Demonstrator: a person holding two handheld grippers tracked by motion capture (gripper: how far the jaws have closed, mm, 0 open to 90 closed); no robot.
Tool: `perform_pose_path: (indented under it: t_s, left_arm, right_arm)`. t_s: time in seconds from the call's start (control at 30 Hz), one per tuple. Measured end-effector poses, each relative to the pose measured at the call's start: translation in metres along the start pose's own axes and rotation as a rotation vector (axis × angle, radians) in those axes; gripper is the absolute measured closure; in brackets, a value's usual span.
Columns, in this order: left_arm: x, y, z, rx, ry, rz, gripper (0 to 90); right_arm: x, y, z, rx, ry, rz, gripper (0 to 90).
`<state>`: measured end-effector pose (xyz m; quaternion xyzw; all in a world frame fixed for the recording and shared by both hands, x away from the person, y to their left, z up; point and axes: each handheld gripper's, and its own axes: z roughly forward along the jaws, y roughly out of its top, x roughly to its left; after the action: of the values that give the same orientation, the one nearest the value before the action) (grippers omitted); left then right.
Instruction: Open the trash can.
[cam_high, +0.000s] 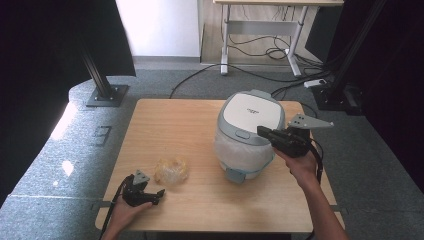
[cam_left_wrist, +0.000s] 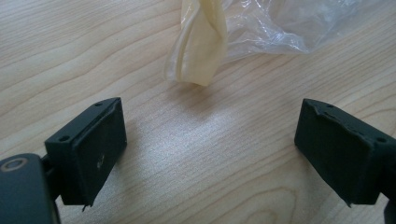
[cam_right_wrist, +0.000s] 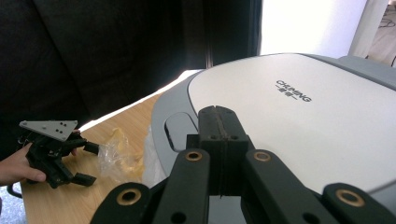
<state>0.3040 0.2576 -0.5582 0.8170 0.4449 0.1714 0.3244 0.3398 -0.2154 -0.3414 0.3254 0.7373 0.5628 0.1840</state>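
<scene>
The rice cooker (cam_high: 248, 134) stands lid down on the right half of the worktop (cam_high: 165, 120). Your right claw (cam_high: 265, 132) is clenched with nothing between its jaws, hovering over the lid's front edge. Near the front left corner, your left claw (cam_high: 159, 195) is released, just beside the crumpled plastic bag (cam_high: 171, 170).

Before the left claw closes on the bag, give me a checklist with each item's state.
1. Left claw open: ok, jaws wide apart.
2. Bag lined up between the jaws: ok, its twisted end lies just ahead of them.
3. Bag not yet touched: ok, bare table shows between jaws and bag.
4. Right claw out of the way: ok, shut over the cooker lid, far from the bag.
5. Cooker lid closed: ok in the high view.
6. What the bag holds: cannot tell.
</scene>
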Motion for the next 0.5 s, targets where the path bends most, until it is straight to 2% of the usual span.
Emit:
perform_pose_path:
  t_s: [0.5]
  left_arm:
    - [0.0,0.0,0.0,-0.001,-0.001,0.002,8.5]
  right_arm:
    - [0.013,0.005,0.021,0.019,0.057,-0.006,89.8]
